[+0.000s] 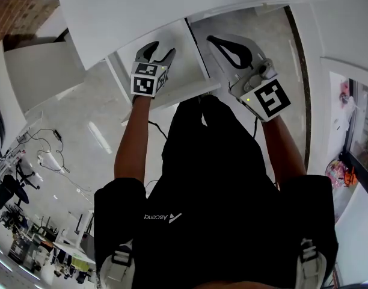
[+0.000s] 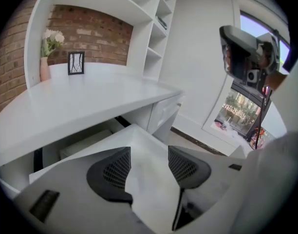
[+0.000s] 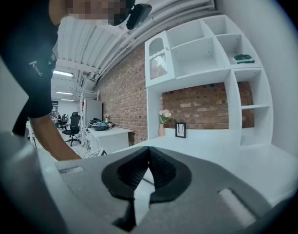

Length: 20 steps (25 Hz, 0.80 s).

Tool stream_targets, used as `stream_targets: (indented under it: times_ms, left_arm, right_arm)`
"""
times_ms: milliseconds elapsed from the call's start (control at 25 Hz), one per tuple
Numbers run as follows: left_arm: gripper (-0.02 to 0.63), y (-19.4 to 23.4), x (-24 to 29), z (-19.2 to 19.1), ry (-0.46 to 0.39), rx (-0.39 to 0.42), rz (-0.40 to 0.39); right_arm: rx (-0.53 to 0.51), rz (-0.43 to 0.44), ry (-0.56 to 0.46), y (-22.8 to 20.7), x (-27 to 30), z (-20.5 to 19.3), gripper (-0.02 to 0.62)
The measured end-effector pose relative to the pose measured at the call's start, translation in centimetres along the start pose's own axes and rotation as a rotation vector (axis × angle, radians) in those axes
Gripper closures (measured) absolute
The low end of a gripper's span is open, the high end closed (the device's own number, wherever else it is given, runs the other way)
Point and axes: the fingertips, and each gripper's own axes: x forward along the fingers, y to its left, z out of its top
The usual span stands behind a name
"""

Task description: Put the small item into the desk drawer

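My left gripper (image 1: 160, 50) hangs over the pulled-out white desk drawer (image 1: 183, 77), which sits under the white desk top (image 1: 142, 11). In the left gripper view its jaws (image 2: 149, 167) stand wide open with nothing between them, and the drawer's bare white inside (image 2: 139, 138) lies below. No small item shows in any view. My right gripper (image 1: 213, 40) is held to the right of the drawer, and its jaws (image 3: 148, 149) are shut with the tips meeting on nothing. That right gripper (image 2: 246, 52) also appears high at the right in the left gripper view.
A vase of flowers (image 2: 46, 65) and a small picture frame (image 2: 76, 63) stand at the back of the desk top (image 2: 81, 99), against a brick wall. White shelves (image 3: 202, 52) rise above the desk. A glass door (image 2: 241, 106) is at the right.
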Motion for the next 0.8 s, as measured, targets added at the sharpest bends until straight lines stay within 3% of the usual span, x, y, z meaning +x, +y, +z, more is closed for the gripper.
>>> stream_targets:
  times_ms: [160,320,800]
  left_arm:
    - [0.381,-3.1,-3.5,3.6,-0.159,0.013,-0.044]
    - [0.451,-5.8,-7.4,7.0,-0.306,0.028,-0.029]
    - [0.56,-11.5,-19.0,15.6,-0.603,0.131,0.056]
  right_arm:
    - [-0.01,0.014,-0.03,0.8,-0.7,1.0,0.595]
    - [-0.027,0.033,-0.087,1.5,-1.7,2.3,0.595]
    - [-0.044,0.082,-0.179,4.3,-5.1,5.6,0.595]
